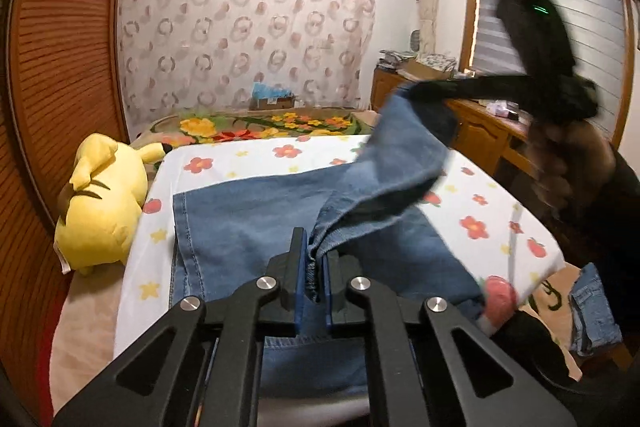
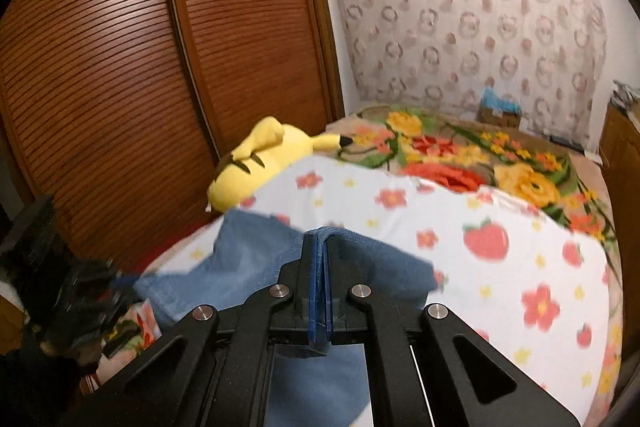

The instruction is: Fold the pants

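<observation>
— Around the work: yellow plush toy [image 1: 100, 203] at the left edge of the white flowered sheet [image 1: 224, 163], louvered wooden doors [image 2: 120, 67] behind, desk [image 1: 480, 131] to the right.

— And the blue denim pants [image 1: 240, 219]?

— Spread partly flat on the sheet, one portion lifted. Left gripper [image 1: 316, 267] pinching a hem edge; right gripper [image 2: 320, 267] clamped on a fold, blurred.

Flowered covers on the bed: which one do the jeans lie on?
The white cloth printed with small red flowers and strawberries; the jeans lie on it. The other, a beige blanket with big yellow flowers, lies beyond it, bare.
</observation>
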